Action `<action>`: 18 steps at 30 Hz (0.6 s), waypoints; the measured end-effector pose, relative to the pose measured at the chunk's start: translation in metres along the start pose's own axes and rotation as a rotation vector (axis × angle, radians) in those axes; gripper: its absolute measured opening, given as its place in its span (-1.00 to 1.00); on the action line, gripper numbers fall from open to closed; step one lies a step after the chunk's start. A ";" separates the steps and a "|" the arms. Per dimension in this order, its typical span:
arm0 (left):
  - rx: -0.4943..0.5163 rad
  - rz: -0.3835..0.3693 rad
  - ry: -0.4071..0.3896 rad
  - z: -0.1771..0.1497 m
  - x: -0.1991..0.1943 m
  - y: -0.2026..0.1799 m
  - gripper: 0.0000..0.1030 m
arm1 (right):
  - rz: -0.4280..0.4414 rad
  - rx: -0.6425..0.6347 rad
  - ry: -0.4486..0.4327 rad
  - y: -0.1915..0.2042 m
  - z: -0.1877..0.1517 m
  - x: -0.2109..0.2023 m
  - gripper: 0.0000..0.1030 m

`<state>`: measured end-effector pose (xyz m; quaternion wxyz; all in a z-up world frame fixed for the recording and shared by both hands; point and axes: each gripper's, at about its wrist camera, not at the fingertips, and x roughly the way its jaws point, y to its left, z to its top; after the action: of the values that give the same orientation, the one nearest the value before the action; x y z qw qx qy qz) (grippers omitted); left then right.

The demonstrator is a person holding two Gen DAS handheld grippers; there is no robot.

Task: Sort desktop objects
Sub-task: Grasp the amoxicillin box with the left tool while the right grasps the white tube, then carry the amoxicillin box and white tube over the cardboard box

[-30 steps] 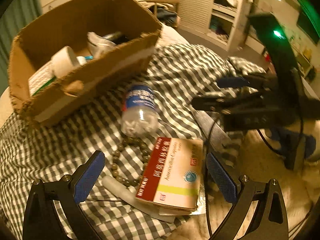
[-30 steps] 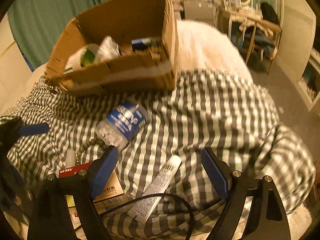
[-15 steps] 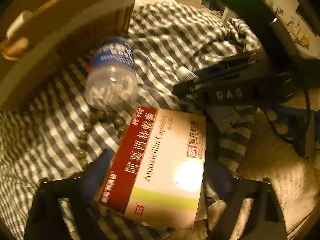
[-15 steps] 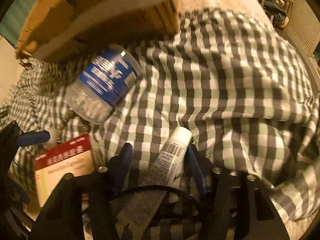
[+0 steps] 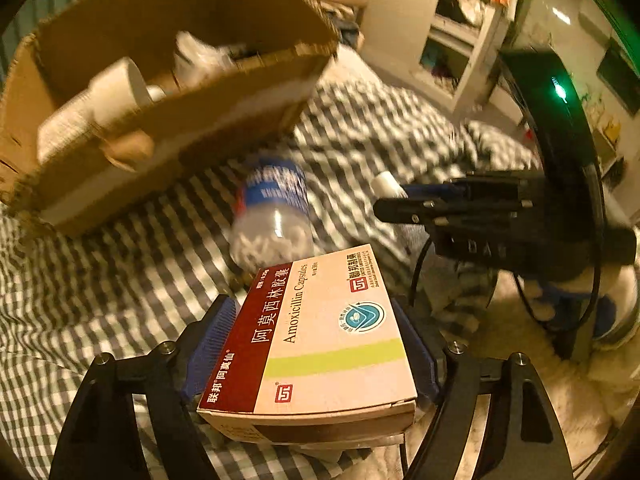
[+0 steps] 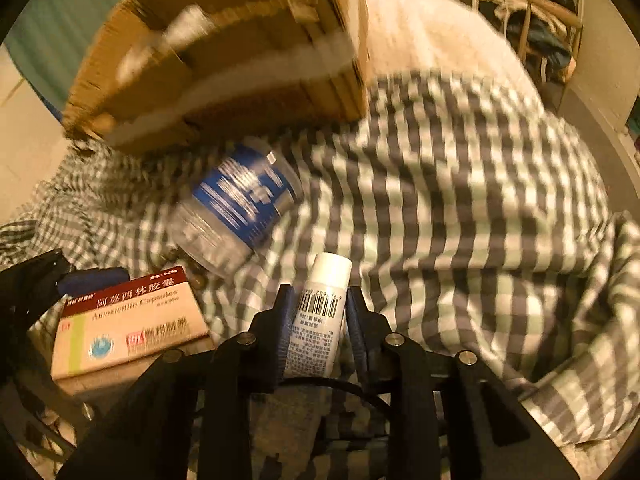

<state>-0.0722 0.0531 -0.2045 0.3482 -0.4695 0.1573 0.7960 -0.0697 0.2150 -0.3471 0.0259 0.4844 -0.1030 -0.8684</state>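
A red-and-cream amoxicillin box [image 5: 320,340] sits between the blue pads of my left gripper [image 5: 312,308]. The jaws are closing on its long sides, and it is lifted off the checked cloth [image 5: 100,280]. My right gripper [image 6: 319,294] is closing on a white tube [image 6: 320,320] with a barcode; the tube's cap pokes out past the fingertips. A clear bottle with a blue label [image 5: 272,216] lies on its side between the grippers and the open cardboard carton [image 5: 180,120]. In the right wrist view the same medicine box [image 6: 128,320], bottle [image 6: 236,216] and carton [image 6: 240,92] appear to the left.
The carton holds a white roll [image 5: 116,88] and crumpled wrappers. A black cable [image 6: 340,388] loops under the right gripper. White shelves [image 5: 452,40] stand beyond the bed, and a wooden chair [image 6: 532,20] at the far right. The cloth bunches into folds at the right.
Both grippers dropped onto their items, closed and came back up. The left now has the medicine box, the right the tube. The bead string is hidden behind the box.
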 end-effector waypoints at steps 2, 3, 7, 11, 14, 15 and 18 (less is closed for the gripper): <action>-0.015 -0.001 -0.031 0.004 -0.008 0.002 0.55 | 0.003 -0.025 -0.058 0.005 0.006 -0.012 -0.55; -0.020 -0.001 -0.050 0.006 -0.014 0.004 0.55 | 0.002 -0.032 -0.079 0.007 0.008 -0.017 -0.57; -0.050 0.007 -0.121 0.013 -0.032 0.010 0.54 | 0.013 -0.061 -0.167 0.016 0.012 -0.040 -0.58; -0.077 0.027 -0.217 0.018 -0.060 0.014 0.54 | 0.019 -0.069 -0.243 0.021 0.015 -0.058 -0.58; -0.111 0.052 -0.309 0.024 -0.079 0.015 0.55 | 0.030 -0.070 -0.306 0.028 0.019 -0.071 -0.58; -0.121 0.062 -0.340 0.025 -0.087 0.015 0.54 | 0.031 -0.069 -0.337 0.029 0.020 -0.081 -0.58; -0.151 0.103 -0.436 0.030 -0.113 0.018 0.55 | 0.047 -0.075 -0.404 0.034 0.023 -0.105 -0.58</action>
<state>-0.0677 0.0115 -0.0937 0.2970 -0.3023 0.0422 0.9048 -0.0349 0.2002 -0.2405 0.0429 0.2964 -0.0850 -0.9503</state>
